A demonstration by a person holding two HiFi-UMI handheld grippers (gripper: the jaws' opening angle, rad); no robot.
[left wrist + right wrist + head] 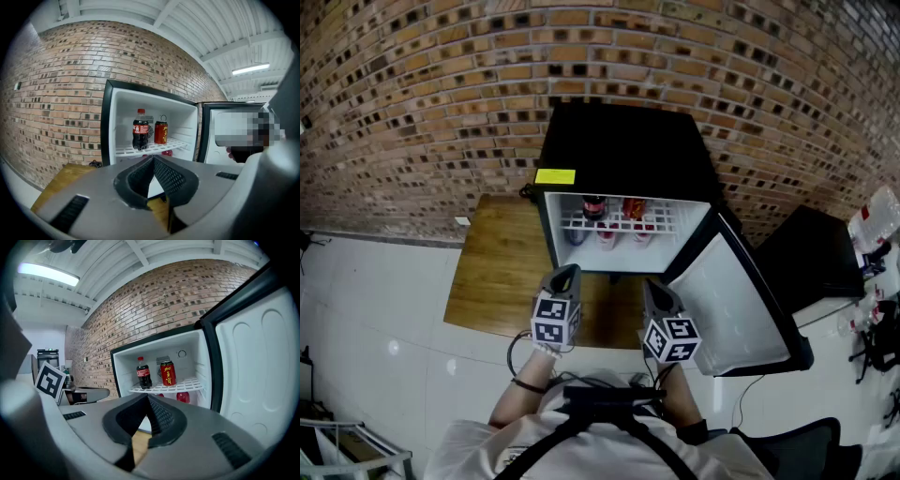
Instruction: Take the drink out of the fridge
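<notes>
A black mini fridge [623,150] stands open against the brick wall. On its white wire shelf [623,223] stand a cola bottle [593,206] with a red cap and a red can [633,208] to its right. The left gripper view shows the bottle [140,130] and the can [161,132] straight ahead, and so does the right gripper view, with its bottle [143,373] and can [168,373]. My left gripper [567,274] and right gripper [652,286] hang side by side in front of the opening, short of the shelf. Both are shut and hold nothing.
The fridge door [736,300] is swung wide open to the right, close beside my right gripper. The fridge rests on a wooden platform [502,262]. More red drinks [183,397] sit under the shelf. A black box [806,258] stands further right.
</notes>
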